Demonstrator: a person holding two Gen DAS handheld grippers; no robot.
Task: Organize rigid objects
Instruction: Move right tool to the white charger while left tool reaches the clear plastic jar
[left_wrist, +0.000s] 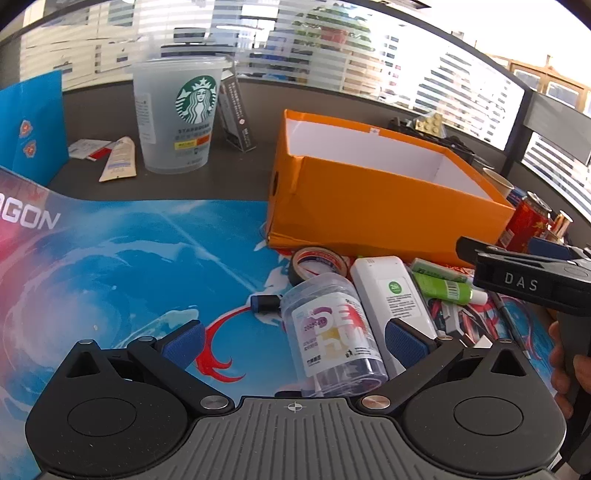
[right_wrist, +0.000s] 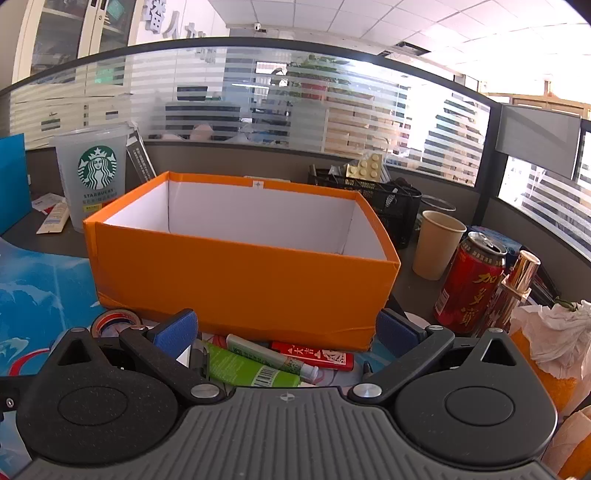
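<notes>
**Rigid objects wait in front of an empty orange box; both grippers spread and holding nothing**

The rigid objects lie in a loose heap on the printed desk mat (left_wrist: 122, 266), just in front of the near wall of the orange box (right_wrist: 240, 273): a clear plastic jar (left_wrist: 332, 328) on its side, a white remote-like device (left_wrist: 395, 295) beside it, a roll of tape (left_wrist: 317, 262), a green tube (right_wrist: 251, 369) and a red packet (right_wrist: 317, 359). The box shows only white inner walls, so by the look of it nothing has gone in and the sorting is at its first pick.

The left gripper (left_wrist: 293, 338) has its jaws wide apart, with the jar lying between the blue pads but touching neither. The right gripper (right_wrist: 284, 332) is likewise spread and empty, above the tube and packet, its tips near the box's front wall.

The next move probably calls for the left gripper to settle lower and pinch the jar across its round body. It may roll, so a centred grip seems wise, followed by a lift over the box rim.

Room is tight on the right: a red can (right_wrist: 469, 280), a paper cup (right_wrist: 436, 243) and a gold-capped bottle (right_wrist: 513, 295) stand just beside the box's right end. The two grippers are near each other. The mat to the left is open, and a Starbucks cup (left_wrist: 177, 118) stands well behind.
</notes>
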